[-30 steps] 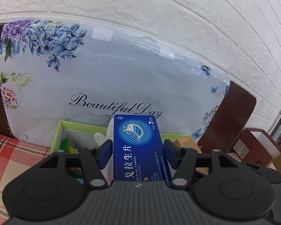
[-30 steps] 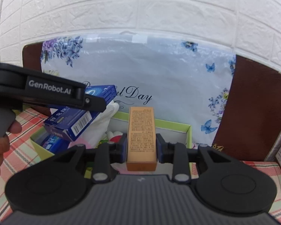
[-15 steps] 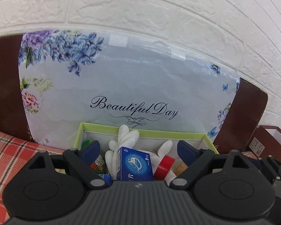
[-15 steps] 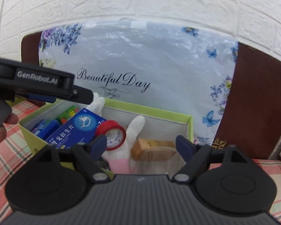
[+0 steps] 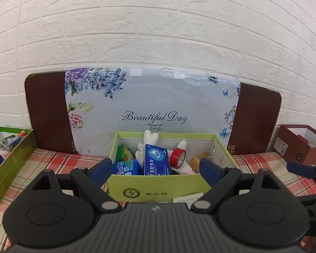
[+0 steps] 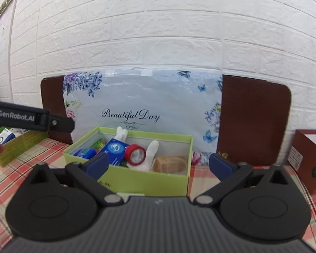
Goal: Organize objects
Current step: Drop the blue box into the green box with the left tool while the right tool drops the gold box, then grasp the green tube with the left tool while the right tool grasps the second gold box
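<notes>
A light green box (image 5: 158,184) (image 6: 147,179) stands on the plaid cloth in front of both grippers. Inside it lie a blue medicine box (image 5: 157,162) (image 6: 114,150), a tan box (image 5: 198,160) (image 6: 168,163), a red tape roll (image 5: 177,157) (image 6: 135,154), a white glove (image 5: 150,138) (image 6: 152,148) and small green and blue packs. My left gripper (image 5: 155,167) is open and holds nothing, hanging back from the box's near wall. My right gripper (image 6: 159,163) is also back from the box, its jaws opening with nothing between them.
A dark green box (image 5: 12,158) (image 6: 21,141) with items sits at the left. A brown box (image 5: 301,145) (image 6: 307,158) stands at the right. A floral board (image 5: 153,105) leans on the white brick wall behind. The left gripper's side (image 6: 31,119) crosses the right wrist view.
The left gripper let go of the blue medicine box and the right let go of the tan box; both now lie in the light green box. Both grippers opened wide and drew back.
</notes>
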A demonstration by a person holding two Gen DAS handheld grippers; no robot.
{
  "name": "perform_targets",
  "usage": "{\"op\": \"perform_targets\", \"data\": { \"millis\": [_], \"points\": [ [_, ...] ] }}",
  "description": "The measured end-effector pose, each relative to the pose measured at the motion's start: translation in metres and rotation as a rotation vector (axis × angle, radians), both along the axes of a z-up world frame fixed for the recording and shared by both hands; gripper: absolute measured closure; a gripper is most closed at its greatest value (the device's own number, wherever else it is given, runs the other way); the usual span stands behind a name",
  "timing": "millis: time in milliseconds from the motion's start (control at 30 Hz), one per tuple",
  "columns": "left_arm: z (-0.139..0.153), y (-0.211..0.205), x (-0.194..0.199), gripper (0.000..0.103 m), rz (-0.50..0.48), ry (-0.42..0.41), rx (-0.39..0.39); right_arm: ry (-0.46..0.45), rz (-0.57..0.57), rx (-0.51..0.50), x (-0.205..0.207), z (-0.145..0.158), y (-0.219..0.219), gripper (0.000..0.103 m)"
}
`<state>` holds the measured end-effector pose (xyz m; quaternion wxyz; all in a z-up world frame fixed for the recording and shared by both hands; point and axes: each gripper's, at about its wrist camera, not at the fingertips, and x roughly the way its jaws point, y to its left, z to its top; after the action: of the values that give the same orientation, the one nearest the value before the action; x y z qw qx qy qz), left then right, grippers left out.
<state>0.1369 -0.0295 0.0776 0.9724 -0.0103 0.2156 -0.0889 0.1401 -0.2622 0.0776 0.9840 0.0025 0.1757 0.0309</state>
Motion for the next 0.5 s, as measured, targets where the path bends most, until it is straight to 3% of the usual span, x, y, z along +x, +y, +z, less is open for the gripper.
{"op": "perform_targets", "data": {
  "millis": [300, 400, 500],
  "points": [
    [-0.043, 0.02, -0.07, 0.011, 0.02, 0.068, -0.06, 0.045, -0.023, 0.101, -0.071, -0.018, 0.002, 0.0],
    [-0.058, 0.024, -0.085, 0.011, 0.02, 0.087, -0.05, 0.079, -0.019, 0.103, -0.087, -0.034, 0.008, 0.0],
    [-0.078, 0.033, -0.092, 0.011, 0.032, 0.135, -0.089, 0.116, -0.023, 0.088, -0.097, -0.053, 0.015, 0.0]
  ]
}}
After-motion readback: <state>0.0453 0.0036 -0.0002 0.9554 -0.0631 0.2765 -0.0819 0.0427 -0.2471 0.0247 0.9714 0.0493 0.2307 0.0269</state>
